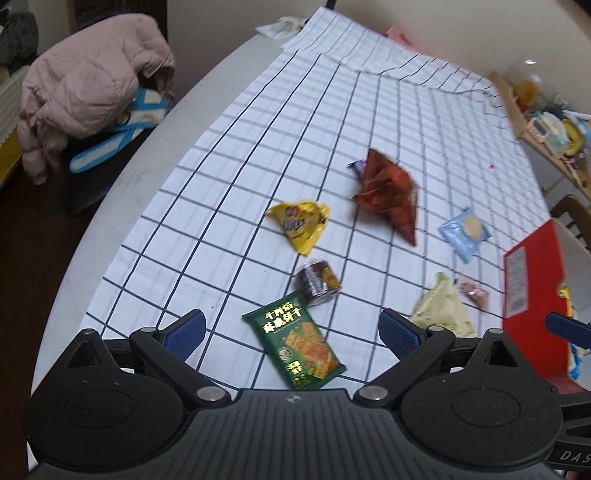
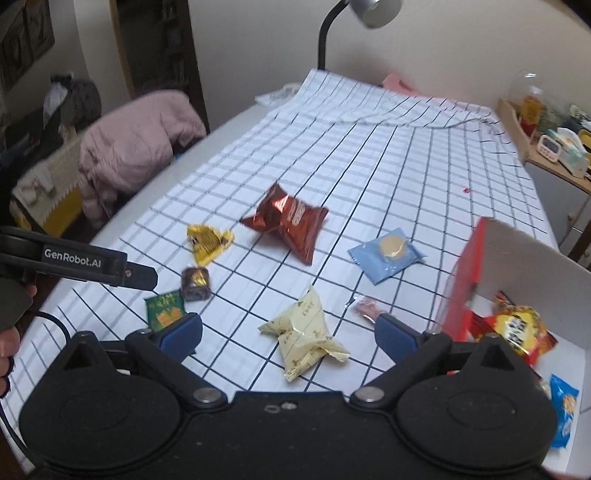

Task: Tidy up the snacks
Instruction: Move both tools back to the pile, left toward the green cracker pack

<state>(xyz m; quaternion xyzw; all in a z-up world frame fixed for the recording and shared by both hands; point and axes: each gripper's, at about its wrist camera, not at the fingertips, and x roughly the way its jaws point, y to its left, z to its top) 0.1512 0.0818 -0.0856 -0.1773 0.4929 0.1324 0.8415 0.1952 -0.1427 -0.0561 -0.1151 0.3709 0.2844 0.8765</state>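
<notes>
Snacks lie loose on a checked cloth. In the left wrist view my left gripper point(image 1: 291, 332) stands open above a green cracker pack point(image 1: 295, 341); beyond it lie a dark brown wrapped sweet point(image 1: 317, 282), a yellow pack point(image 1: 301, 223), a red-brown foil bag point(image 1: 388, 192), a light blue biscuit pack point(image 1: 464, 232) and a cream pack point(image 1: 441, 308). In the right wrist view my right gripper point(image 2: 288, 336) is open over the cream pack point(image 2: 304, 332), its pads apart from it. A red-and-white box point(image 2: 517, 266) at the right holds a few snack packs point(image 2: 517, 326).
A small pink wrapped snack point(image 2: 367, 308) lies by the box. The left gripper's body point(image 2: 92, 264) reaches in from the left of the right wrist view. A pink jacket point(image 2: 136, 147) hangs on a chair left of the table; a desk lamp point(image 2: 369, 11) and a cluttered shelf point(image 2: 546, 129) stand behind.
</notes>
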